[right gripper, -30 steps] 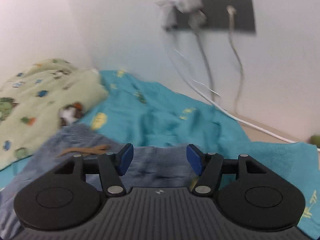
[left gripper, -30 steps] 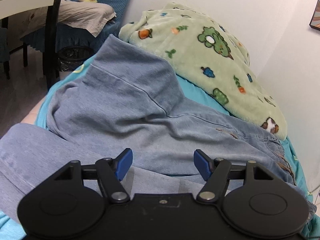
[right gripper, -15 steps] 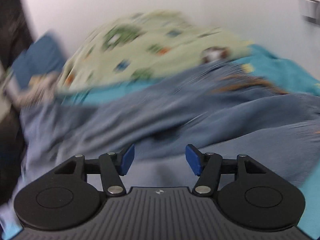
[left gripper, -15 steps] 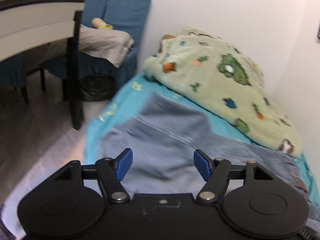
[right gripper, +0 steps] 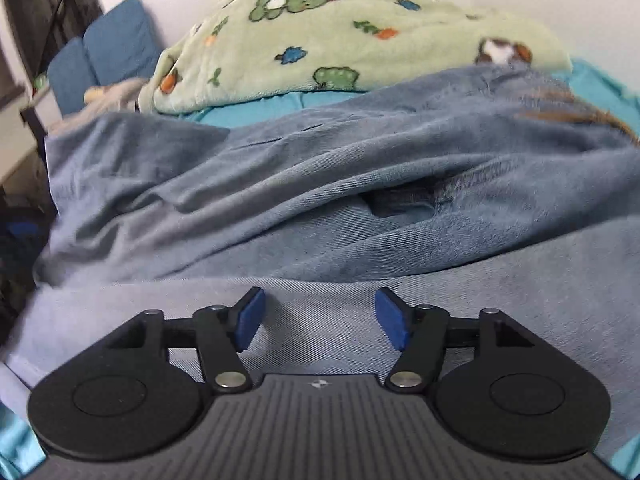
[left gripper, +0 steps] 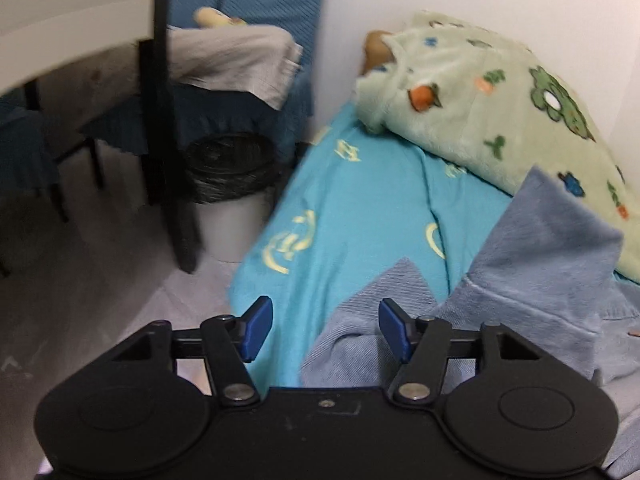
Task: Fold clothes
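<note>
A pair of light blue jeans (right gripper: pixel 320 184) lies crumpled across a bed with a turquoise sheet (left gripper: pixel 360 216). In the left wrist view the leg ends of the jeans (left gripper: pixel 540 248) show at the right, near the bed's corner. My left gripper (left gripper: pixel 326 330) is open and empty, low over the sheet and a denim edge. My right gripper (right gripper: pixel 322 318) is open and empty, just above a flat pale stretch of the jeans.
A green cartoon-print fleece blanket (right gripper: pixel 340 28) is bunched along the wall behind the jeans. Left of the bed stand a black-lined waste bin (left gripper: pixel 230 184), a dark table leg (left gripper: pixel 168 152) and a chair with grey cloth (left gripper: pixel 224 60). Blue cushions (right gripper: pixel 108 52) lie beyond.
Both grippers swung left. The left view went from the jeans' middle to the bed's corner and floor. The right view went from the wall socket to the jeans. Both stayed open.
</note>
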